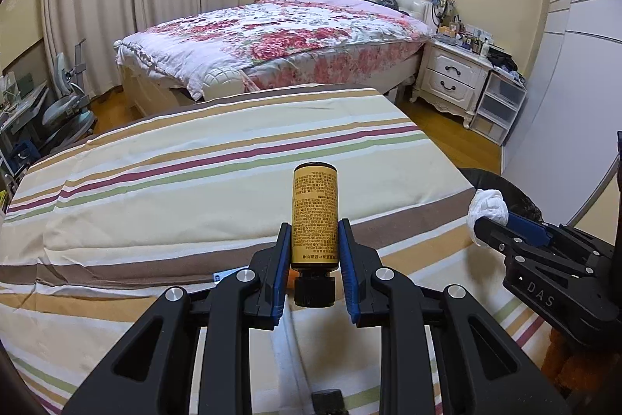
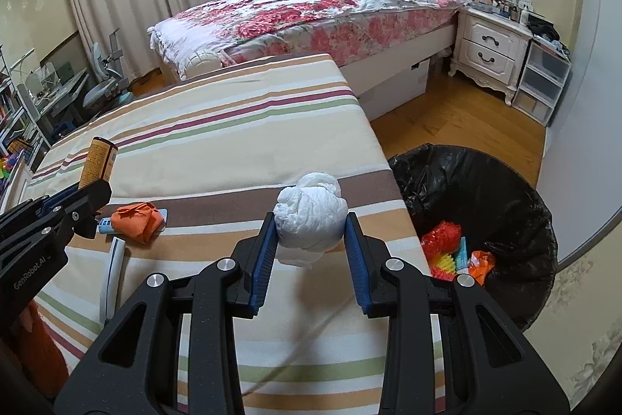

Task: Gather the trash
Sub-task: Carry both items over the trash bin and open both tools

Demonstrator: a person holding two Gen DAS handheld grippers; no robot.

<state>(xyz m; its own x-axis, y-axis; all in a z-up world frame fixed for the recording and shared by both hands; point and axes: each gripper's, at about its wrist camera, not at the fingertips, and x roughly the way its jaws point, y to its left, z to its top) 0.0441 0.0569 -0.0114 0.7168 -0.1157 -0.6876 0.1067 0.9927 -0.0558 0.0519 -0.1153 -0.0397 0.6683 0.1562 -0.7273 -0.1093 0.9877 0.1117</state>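
Observation:
My left gripper (image 1: 315,232) is shut on a yellow bottle (image 1: 314,212) with a black cap, held upside down above the striped bed cover (image 1: 194,181). The bottle also shows in the right wrist view (image 2: 97,158). My right gripper (image 2: 311,224) is shut on a crumpled white wad (image 2: 309,216), held above the cover near its right edge; the wad also shows in the left wrist view (image 1: 488,207). A black-lined trash bin (image 2: 505,189) stands on the floor right of the cover, with colourful trash inside.
An orange crumpled wrapper (image 2: 136,218), a small blue-white tube (image 2: 104,225) and a white flat item (image 2: 112,271) lie on the cover at left. A floral bed (image 2: 311,6), a white nightstand (image 2: 490,49) and plastic drawers (image 2: 544,80) stand behind.

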